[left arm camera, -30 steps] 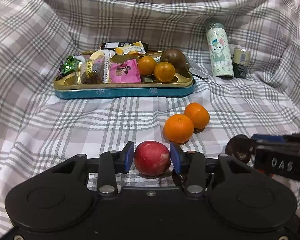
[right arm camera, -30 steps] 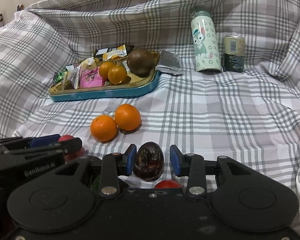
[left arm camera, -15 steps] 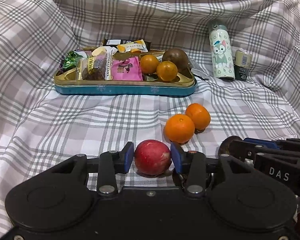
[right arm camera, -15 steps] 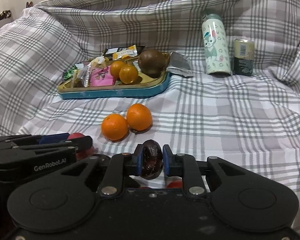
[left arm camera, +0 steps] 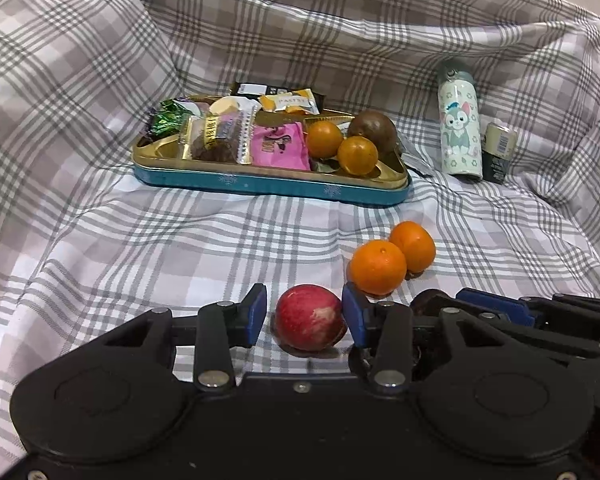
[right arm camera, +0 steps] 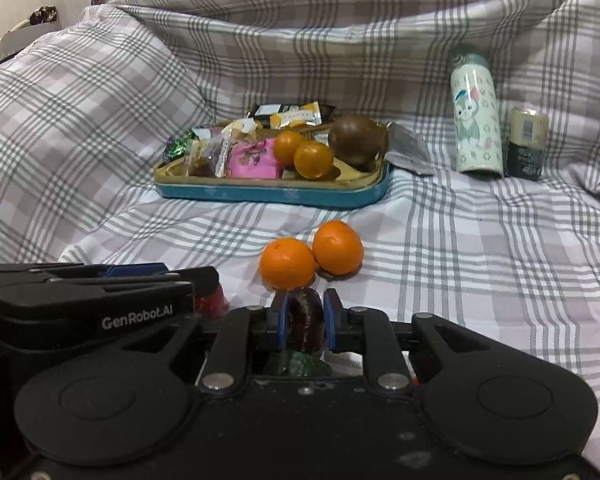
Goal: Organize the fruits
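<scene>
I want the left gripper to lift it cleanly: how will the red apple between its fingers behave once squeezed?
The red apple is round and smooth, so it may slip or roll if the left gripper closes off-centre. It looks firm, likely tolerating a steady squeeze. Resting on the soft plaid cloth, it probably will not roll far if nudged.

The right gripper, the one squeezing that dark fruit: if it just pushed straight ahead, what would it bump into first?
Probably the nearer orange, just ahead of the right gripper and the dark fruit it clamps. A second orange sits beside it. Depth is unclear.
</scene>
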Demonstrator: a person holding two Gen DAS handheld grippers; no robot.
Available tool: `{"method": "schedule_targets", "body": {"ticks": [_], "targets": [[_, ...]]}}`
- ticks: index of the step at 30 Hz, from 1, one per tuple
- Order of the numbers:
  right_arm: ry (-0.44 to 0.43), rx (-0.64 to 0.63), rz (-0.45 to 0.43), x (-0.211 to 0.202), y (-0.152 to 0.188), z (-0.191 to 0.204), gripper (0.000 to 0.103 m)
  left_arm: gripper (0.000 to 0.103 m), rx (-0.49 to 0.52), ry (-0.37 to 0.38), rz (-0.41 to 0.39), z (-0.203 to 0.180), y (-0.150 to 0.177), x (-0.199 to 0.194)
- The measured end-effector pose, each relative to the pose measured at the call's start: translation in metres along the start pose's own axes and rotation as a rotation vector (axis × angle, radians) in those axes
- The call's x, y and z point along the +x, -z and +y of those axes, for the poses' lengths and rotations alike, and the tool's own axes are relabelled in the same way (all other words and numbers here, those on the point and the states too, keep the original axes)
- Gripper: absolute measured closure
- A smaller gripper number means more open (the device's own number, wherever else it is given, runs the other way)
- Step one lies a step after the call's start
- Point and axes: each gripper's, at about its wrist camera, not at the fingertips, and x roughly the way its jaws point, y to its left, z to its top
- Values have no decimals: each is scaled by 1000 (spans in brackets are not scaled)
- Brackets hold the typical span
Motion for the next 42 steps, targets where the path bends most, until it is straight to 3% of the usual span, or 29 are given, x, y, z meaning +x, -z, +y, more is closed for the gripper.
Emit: {"method": "schedule_targets", "body": {"ticks": [3,6,10,22,26,28,29,34,39,42], "targets": [[33,-12,-34,-3,-1,0,101,48,-10,-2,-2,3,0,-1],[104,-27,-70,-5,-3,-4,100,45,-24,-4,4,5,0,0],[100,38,-16,2,-5,-20,96,45,-35,4,9,7,0,1],[82,41,8,4,-3,-20,91,45,-83,-57,-31,20,-3,-5],[0,101,16,3,-7,-23,90,45,-101,-60,-30,23,-3,-5],[-75,121,35,4,-9,-21,84,45,-98,-64,-33,23,-3,-6],[-101,122,32,2,-8,-18,79,45,-95,-66,-34,22,-3,-6],[-202,59,15,-8,-5,-4,79,45,-86,-79,-43,21,-2,-5],[-85,129,-2,-6,-7,-17,78,45,-85,-79,-43,21,-2,-5],[-21,170,12,-1,-7,-27,71,45,-87,-78,-43,21,-2,-5]]}}
